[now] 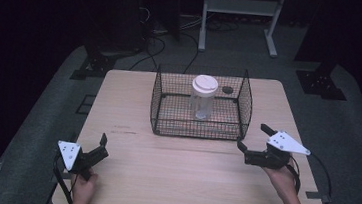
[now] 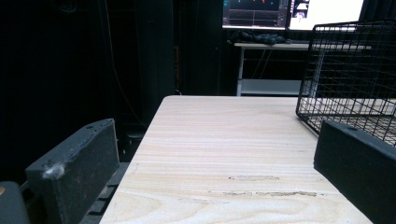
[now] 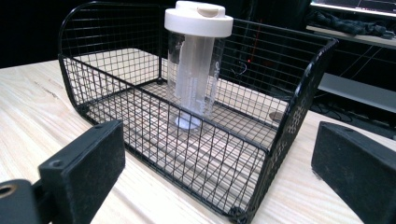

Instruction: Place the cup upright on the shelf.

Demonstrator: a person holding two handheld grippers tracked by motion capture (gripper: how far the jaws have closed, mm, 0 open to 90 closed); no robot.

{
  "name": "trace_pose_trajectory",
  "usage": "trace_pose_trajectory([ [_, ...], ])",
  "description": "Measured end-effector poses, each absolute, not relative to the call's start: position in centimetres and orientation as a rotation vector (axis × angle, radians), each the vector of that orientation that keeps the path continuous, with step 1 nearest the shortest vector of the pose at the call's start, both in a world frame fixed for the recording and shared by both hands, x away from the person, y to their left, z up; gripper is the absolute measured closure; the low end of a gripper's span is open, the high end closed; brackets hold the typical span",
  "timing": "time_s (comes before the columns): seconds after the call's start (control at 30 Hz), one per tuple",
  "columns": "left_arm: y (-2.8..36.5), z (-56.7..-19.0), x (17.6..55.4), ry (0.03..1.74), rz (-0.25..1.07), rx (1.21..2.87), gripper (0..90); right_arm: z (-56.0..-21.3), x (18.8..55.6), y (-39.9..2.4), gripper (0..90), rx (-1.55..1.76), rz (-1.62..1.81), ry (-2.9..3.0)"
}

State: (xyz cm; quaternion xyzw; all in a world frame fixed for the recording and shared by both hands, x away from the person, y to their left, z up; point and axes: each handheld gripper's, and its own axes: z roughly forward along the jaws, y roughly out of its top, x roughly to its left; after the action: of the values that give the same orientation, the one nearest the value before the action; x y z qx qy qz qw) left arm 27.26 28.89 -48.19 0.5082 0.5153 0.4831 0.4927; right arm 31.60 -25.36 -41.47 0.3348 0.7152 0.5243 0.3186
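A black wire basket (image 1: 198,134) stands on the back middle of the wooden table (image 1: 172,176), its top open. Inside it a clear bottle (image 1: 202,101) with a white lid stands upright. My left gripper (image 1: 89,142) rests open over the table's front left corner, well apart from the basket. My right gripper (image 1: 254,137) is open just off the basket's front right corner. The right gripper view has the basket (image 3: 299,116) and bottle (image 3: 196,79) close ahead of the open right gripper (image 3: 219,135). In the left gripper view, bare table lies between the open left gripper (image 2: 217,128) and the basket (image 2: 345,70).
A small dark round mark (image 1: 227,90) lies on the table behind the basket. Beyond the table are a white shelf frame (image 1: 241,7), floor cables (image 1: 154,44) and black stand bases (image 1: 321,83). Lit monitors (image 2: 289,11) glow in the dark background.
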Motion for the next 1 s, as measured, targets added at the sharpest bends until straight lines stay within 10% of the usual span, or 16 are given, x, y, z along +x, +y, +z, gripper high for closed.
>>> trace_pose_trajectory([
  [1.0, 28.8, -48.2, 27.3, 1.246, 1.178, 1.242, 0.0, -44.5, 29.4, -27.3, 2.3, 0.952, 1.354, 1.876],
])
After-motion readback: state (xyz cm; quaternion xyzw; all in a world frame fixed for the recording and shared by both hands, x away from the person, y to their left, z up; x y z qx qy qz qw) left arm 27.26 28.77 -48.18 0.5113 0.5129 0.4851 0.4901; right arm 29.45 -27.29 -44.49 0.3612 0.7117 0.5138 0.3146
